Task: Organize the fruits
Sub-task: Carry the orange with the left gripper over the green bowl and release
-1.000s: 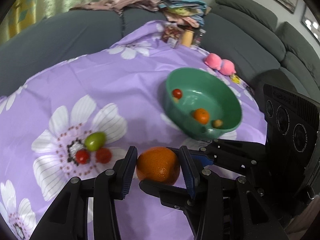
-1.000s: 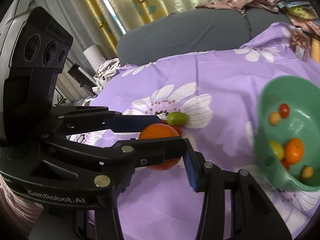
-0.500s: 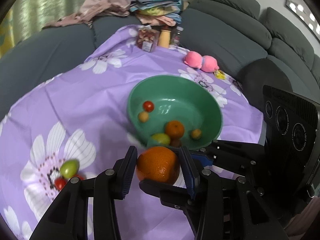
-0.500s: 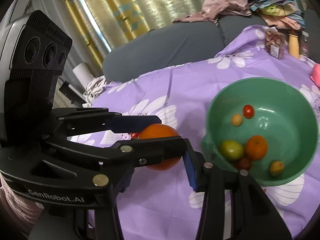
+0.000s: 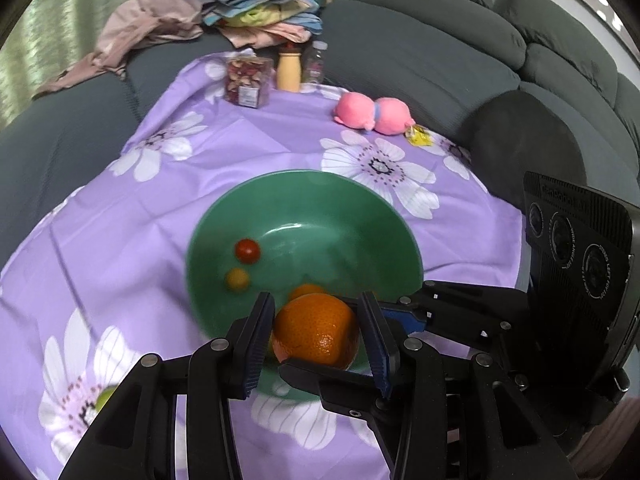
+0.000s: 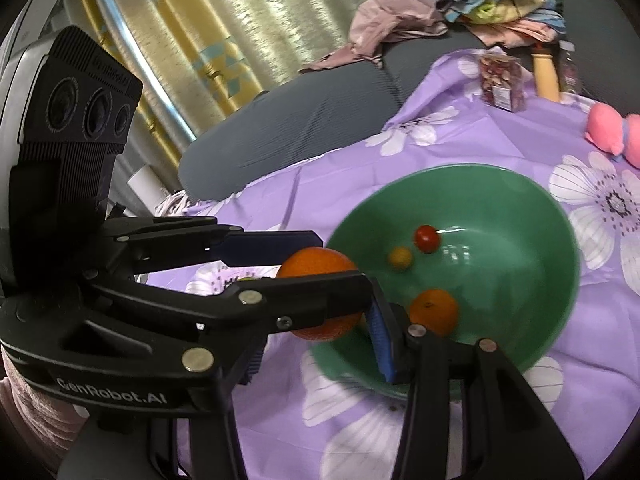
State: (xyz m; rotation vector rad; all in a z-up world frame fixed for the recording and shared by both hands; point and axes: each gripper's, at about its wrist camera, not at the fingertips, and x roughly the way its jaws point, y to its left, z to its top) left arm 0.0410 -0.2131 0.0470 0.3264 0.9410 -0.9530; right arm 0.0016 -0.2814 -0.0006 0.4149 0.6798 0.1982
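Holding one large orange (image 5: pixel 316 330) over the near rim of the green bowl (image 5: pixel 216 216).

Clamping it from crossing sides with left gripper (image 5: pixel 318 338) and right gripper (image 6: pixel 316 350), both closed on the fruit; lying inside the bowl: cherry tomato (image 5: pixel 247 251), small yellow fruit (image 5: pixel 237 279), mandarin (image 6: pixel 434 311).

Purple cloth with big white flowers (image 5: pixel 248 152) spread over the table. At the far edge there's a clear box of dried reddish stuff (image 5: pixel 247 82), a pale yellow bottle (image 5: pixel 289 71) just beside it, and a pink plush toy (image 5: pixel 372 114). Grey sofa (image 5: pixel 420 52) wraps round behind, messy pile of folded clothes (image 5: pixel 256 10) on top. Yellow patterned curtain (image 6: pixel 224 16) beyond.
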